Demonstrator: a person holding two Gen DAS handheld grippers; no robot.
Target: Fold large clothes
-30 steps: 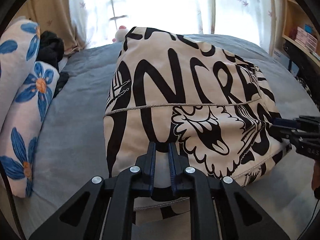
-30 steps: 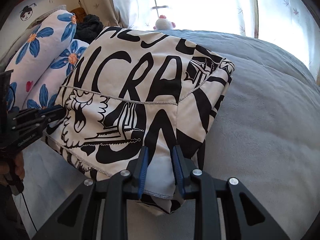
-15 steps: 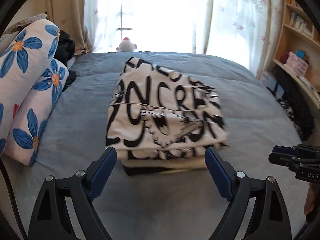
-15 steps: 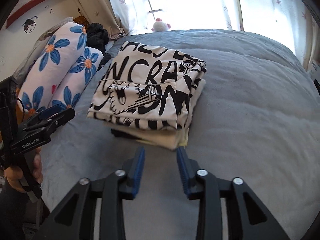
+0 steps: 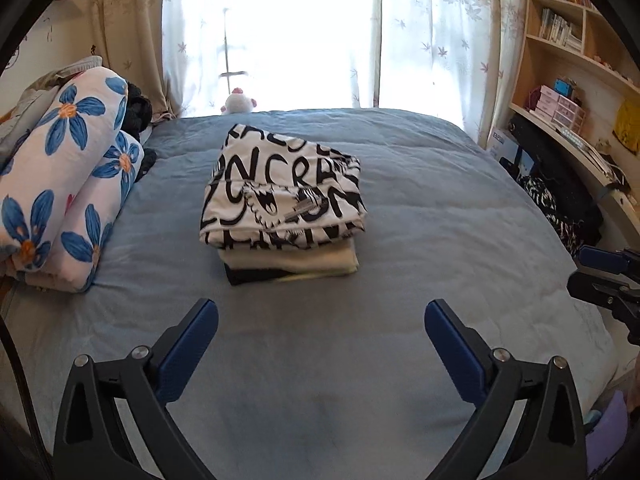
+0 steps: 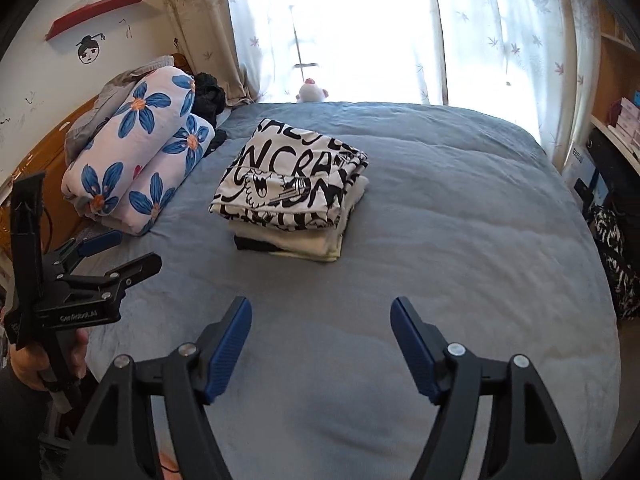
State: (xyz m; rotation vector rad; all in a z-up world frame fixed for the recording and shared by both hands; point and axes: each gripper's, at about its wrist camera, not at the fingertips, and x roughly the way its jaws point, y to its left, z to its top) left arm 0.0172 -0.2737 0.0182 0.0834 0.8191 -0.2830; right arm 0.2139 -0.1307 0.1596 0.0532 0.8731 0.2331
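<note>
Ahead of both grippers, on the soft grey-blue bedspread (image 5: 420, 208), sits a squared stack of folded clothes; its top layer is a white cotton garment printed with bold black lettering (image 5: 280, 196) (image 6: 288, 184), and under it lie a plain cream folded piece (image 5: 288, 258) (image 6: 308, 242) and a thin dark layer at the bottom. The left gripper (image 5: 322, 320) hangs above bare bedspread short of the stack, its ribbed blue pads (image 5: 188, 350) spread wide and holding nothing; the right gripper (image 6: 322, 318) hangs likewise, its blue pads (image 6: 228, 346) wide apart and clear of the cloth. Beyond the left gripper's left finger lies a plump rolled quilt, white with blue flowers (image 5: 60, 184) (image 6: 136, 160); past the stack a small white plush toy (image 5: 239, 103) (image 6: 311, 91) sits by the sheer leaf-patterned curtains (image 5: 432, 32). The left view alone shows a curved wooden bookshelf (image 5: 568, 80) beyond its right finger, with the right gripper's tips at the frame edge; the right view alone shows a red wall shelf (image 6: 100, 12), a drawn face on the wall, and the left gripper held in a hand (image 6: 28, 364).
</note>
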